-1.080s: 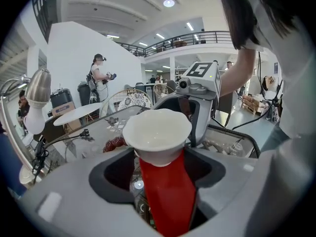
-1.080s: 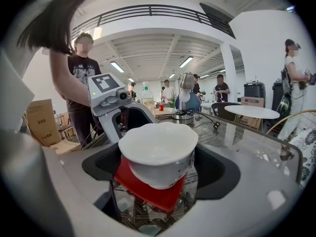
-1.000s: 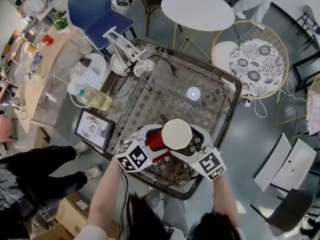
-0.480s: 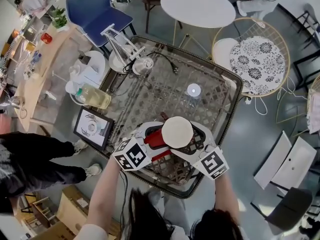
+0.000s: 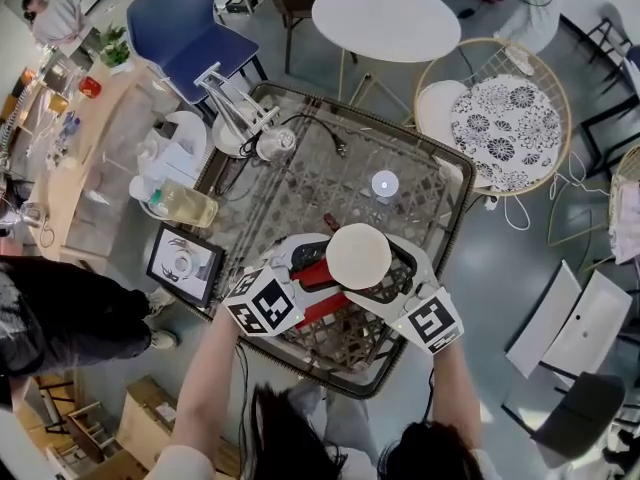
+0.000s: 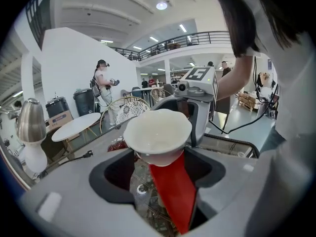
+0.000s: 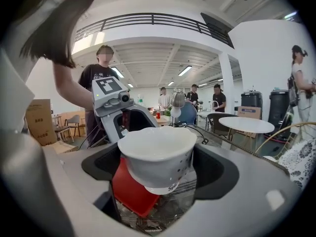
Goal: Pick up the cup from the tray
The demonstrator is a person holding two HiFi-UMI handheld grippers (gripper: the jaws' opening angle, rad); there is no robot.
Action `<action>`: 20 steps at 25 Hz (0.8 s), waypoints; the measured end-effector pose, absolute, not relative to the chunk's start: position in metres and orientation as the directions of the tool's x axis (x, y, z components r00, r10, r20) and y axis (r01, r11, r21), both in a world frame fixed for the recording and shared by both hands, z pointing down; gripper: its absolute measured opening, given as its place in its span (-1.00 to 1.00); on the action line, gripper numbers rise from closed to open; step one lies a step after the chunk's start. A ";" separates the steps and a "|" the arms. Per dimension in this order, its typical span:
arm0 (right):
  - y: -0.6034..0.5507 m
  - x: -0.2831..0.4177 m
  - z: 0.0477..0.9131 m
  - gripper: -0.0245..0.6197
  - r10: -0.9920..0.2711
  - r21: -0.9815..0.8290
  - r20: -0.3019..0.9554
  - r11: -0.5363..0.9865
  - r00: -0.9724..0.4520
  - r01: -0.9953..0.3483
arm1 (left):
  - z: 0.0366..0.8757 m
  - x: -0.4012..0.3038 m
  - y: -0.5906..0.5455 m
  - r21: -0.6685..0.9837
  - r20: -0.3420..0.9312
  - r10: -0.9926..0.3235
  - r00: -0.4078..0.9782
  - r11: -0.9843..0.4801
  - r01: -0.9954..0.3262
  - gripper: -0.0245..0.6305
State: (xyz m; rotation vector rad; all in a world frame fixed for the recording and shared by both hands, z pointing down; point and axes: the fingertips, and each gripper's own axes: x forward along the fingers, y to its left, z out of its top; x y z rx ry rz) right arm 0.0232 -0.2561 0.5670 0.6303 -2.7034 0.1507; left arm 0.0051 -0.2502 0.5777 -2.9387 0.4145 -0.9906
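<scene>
A white cup (image 5: 358, 256) hangs in the air between my two grippers, over the near part of the wicker table (image 5: 455, 183). My right gripper (image 5: 385, 280) is shut on the cup (image 7: 158, 152), which fills the space between its jaws. My left gripper (image 5: 318, 290) is shut on a flat red tray (image 5: 316, 274). The tray (image 6: 173, 191) runs forward from its jaws to just under the cup's base (image 6: 157, 135). In the right gripper view the red tray (image 7: 129, 186) slants low and left behind the cup. I cannot tell whether cup and tray touch.
On the table lie a small white round device (image 5: 385, 183), a metal lamp with a cable (image 5: 268, 143), a bottle (image 5: 185, 200) and a framed picture (image 5: 183, 265). A person in black (image 5: 60, 318) stands at the left. Beyond are a round white table (image 5: 390, 18), blue chair (image 5: 190, 28) and wicker chair (image 5: 505, 118).
Both grippers have risen a little together, carrying the cup and the red tray. The person in black at the left has shifted further left.
</scene>
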 end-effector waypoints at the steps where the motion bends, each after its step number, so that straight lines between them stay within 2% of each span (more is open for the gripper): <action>1: -0.259 0.026 0.566 0.56 -0.411 -0.021 0.369 0.893 -0.834 -0.449 | 0.577 0.008 -0.253 -0.098 0.594 -0.251 0.764 -0.966 -0.241 0.02; 20: -0.305 0.075 0.594 0.56 -0.442 -0.040 0.405 0.866 -0.800 -0.498 | 0.603 0.057 -0.300 -0.085 0.597 -0.209 0.774 -0.976 -0.198 0.02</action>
